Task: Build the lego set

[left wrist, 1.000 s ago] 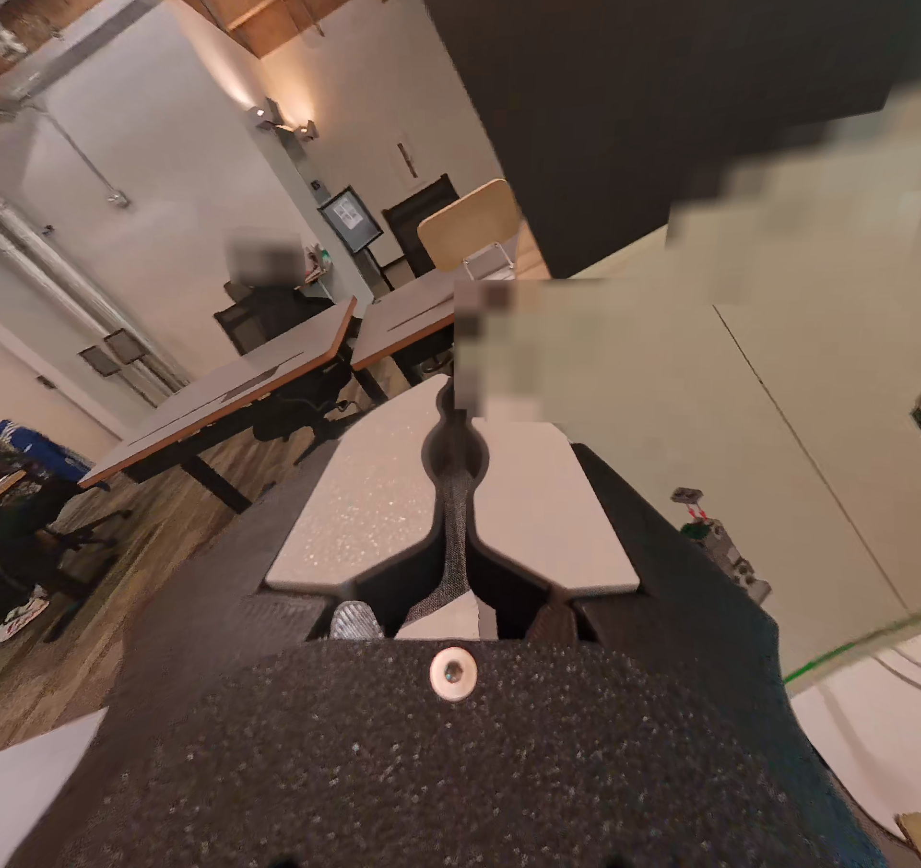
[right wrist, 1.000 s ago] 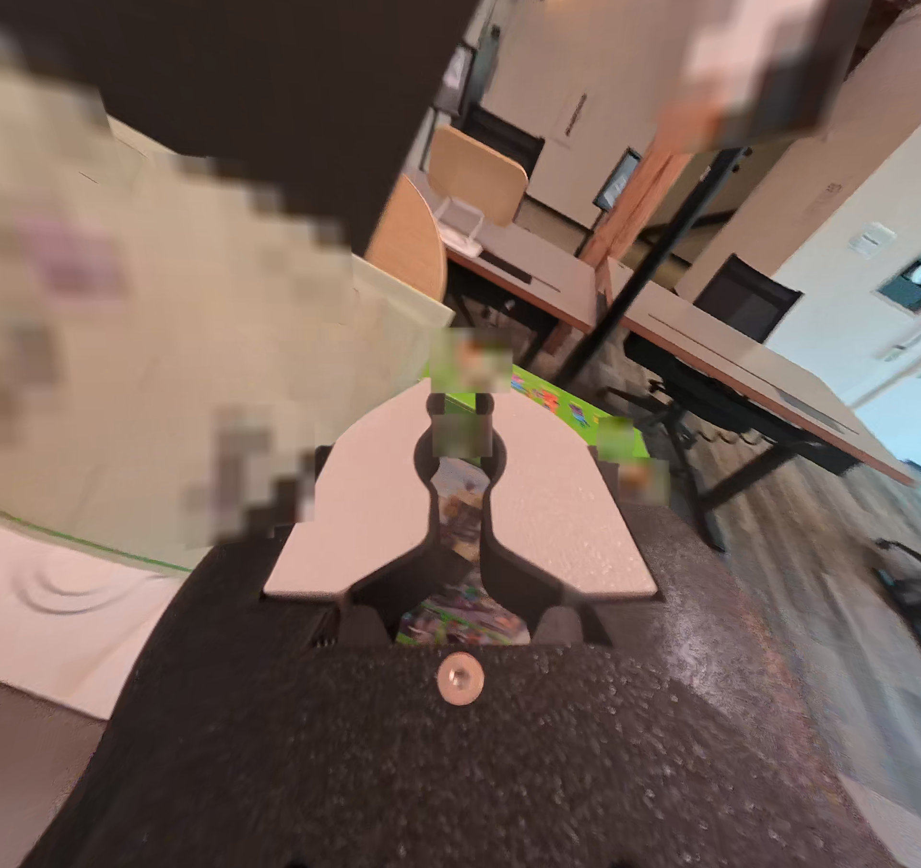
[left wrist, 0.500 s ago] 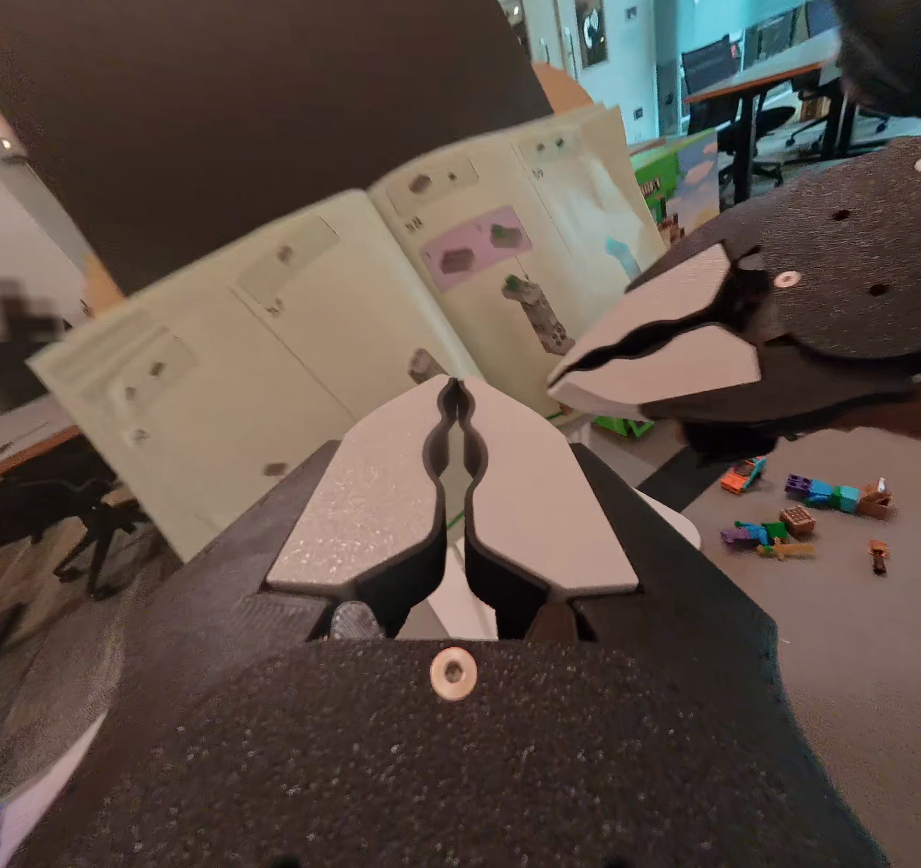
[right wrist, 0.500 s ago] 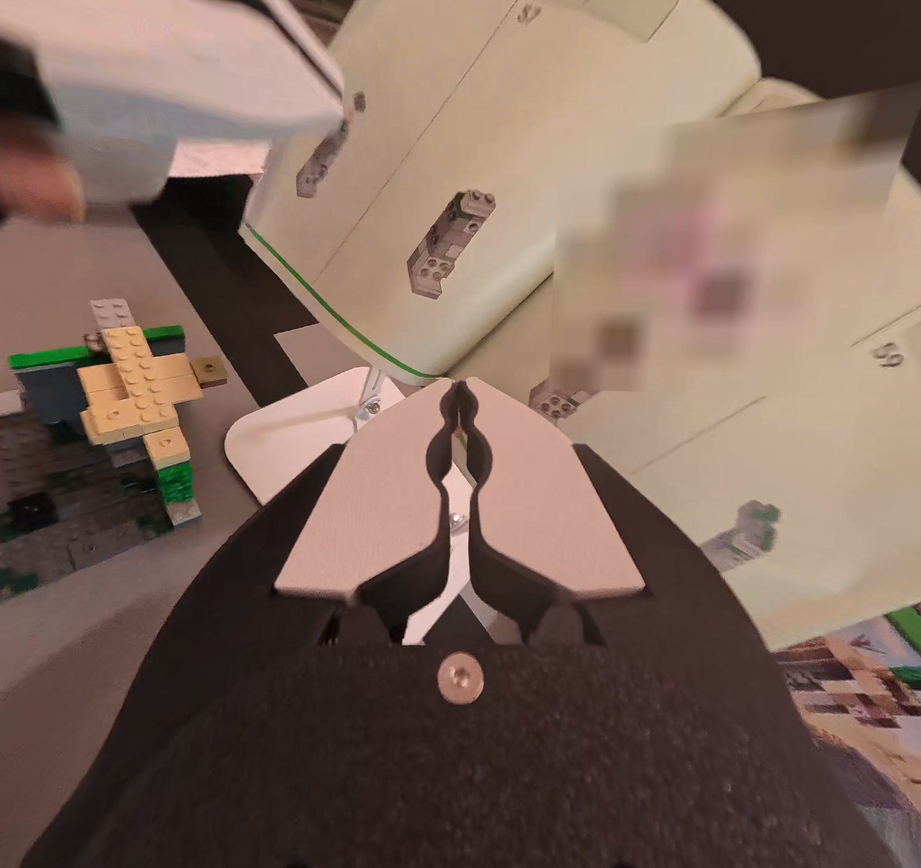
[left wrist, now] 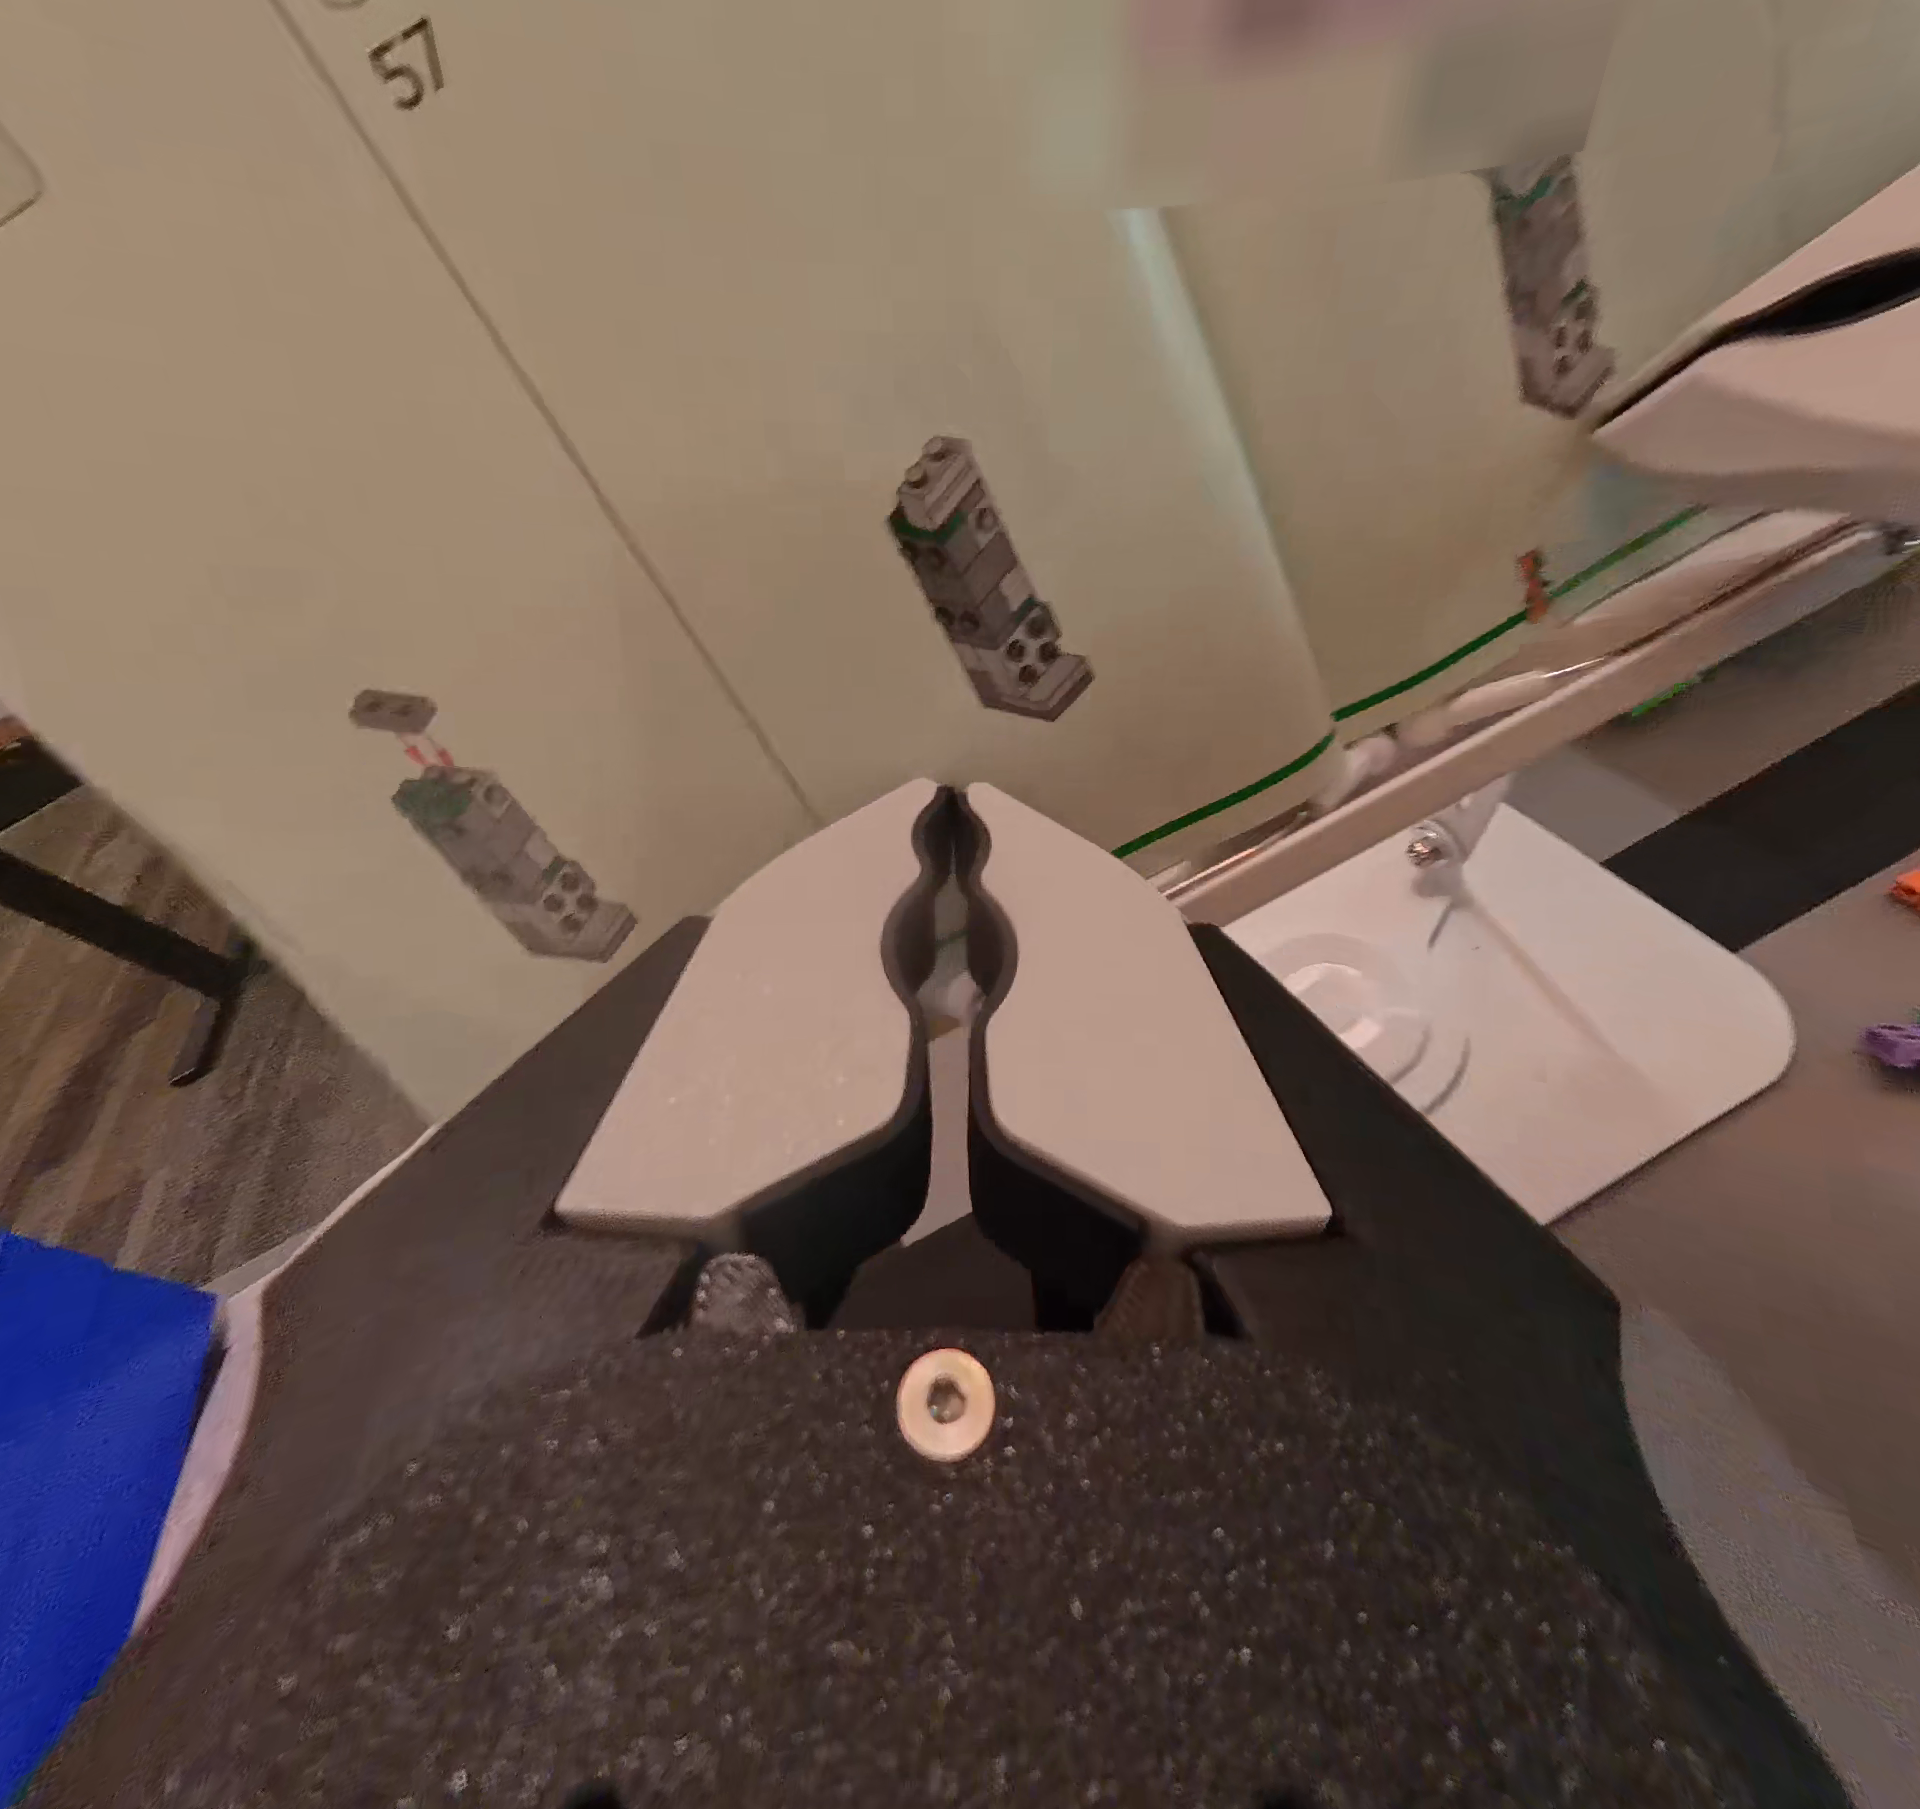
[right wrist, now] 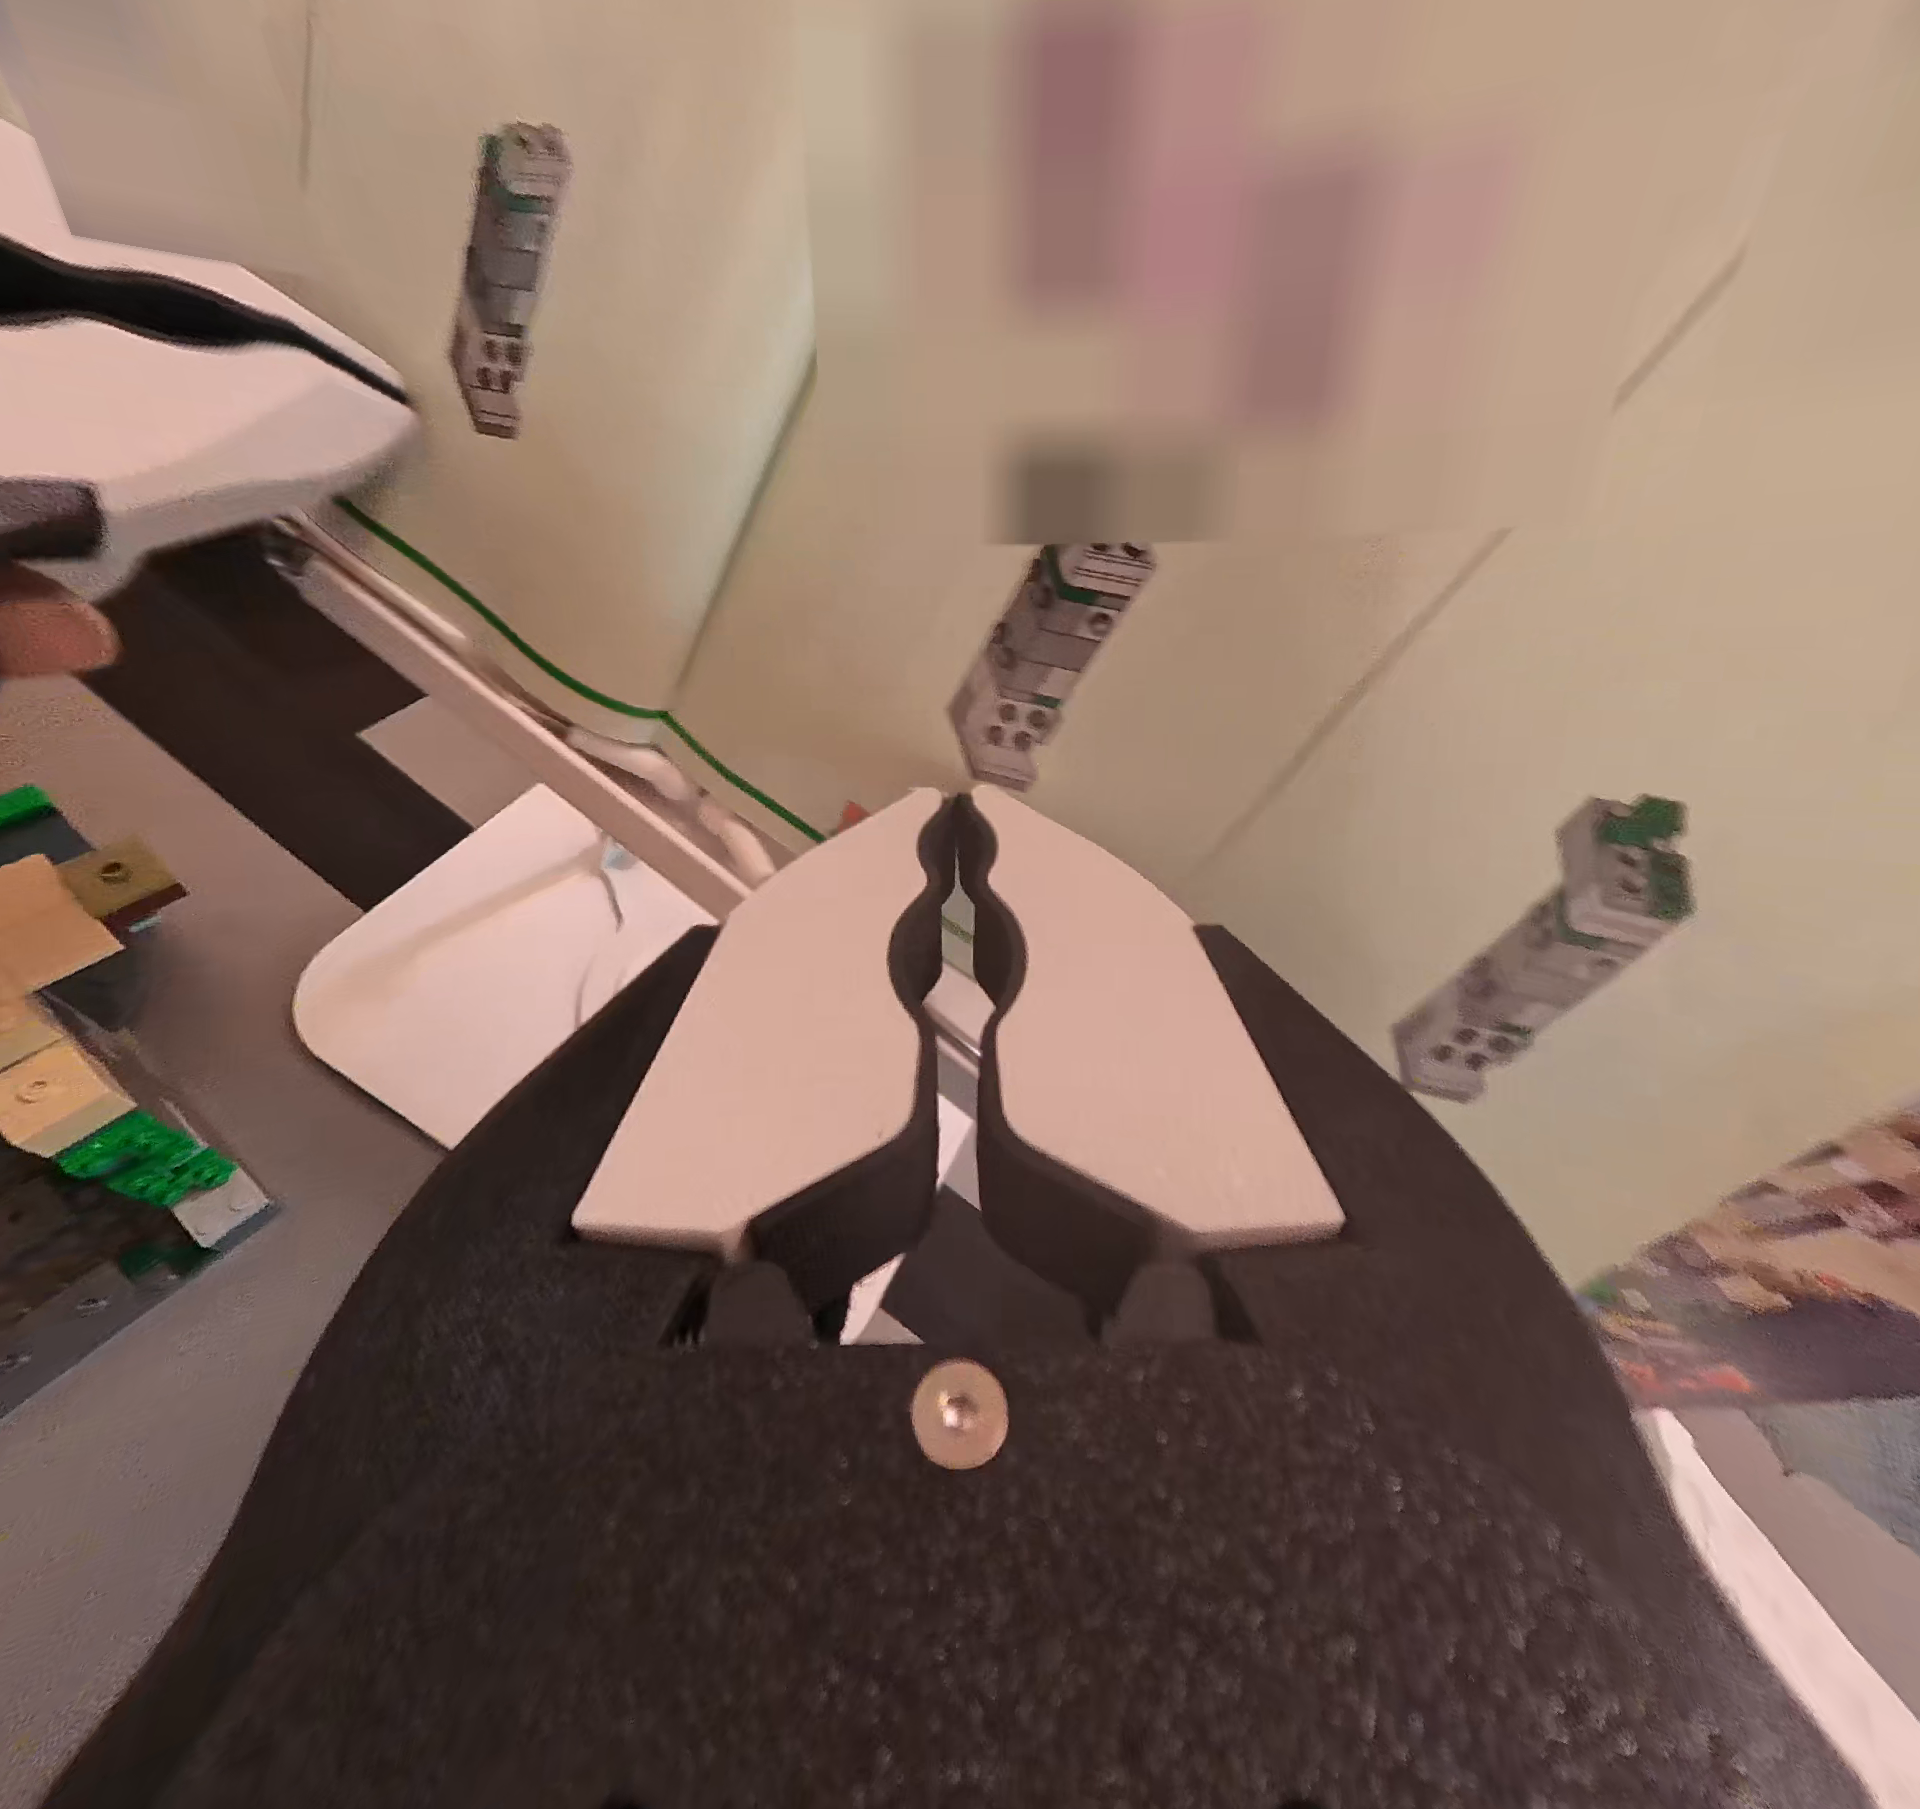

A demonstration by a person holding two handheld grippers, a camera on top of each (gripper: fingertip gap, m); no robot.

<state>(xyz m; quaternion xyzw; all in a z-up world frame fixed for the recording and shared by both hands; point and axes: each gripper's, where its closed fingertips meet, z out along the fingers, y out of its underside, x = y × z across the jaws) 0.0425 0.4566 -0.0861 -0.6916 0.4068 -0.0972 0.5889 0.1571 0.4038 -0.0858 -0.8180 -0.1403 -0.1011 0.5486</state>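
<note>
Your left gripper (left wrist: 954, 795) has its fingers pressed together at the tips, holding nothing; your right gripper (right wrist: 956, 798) is the same. Both point at the open instruction booklet (left wrist: 727, 325) propped on a white stand (left wrist: 1558, 1011), part of its pages blurred out. The half-built lego model (right wrist: 73, 1063) sits cut off at the left edge of the right view. A purple piece (left wrist: 1893, 1044) is barely visible.
</note>
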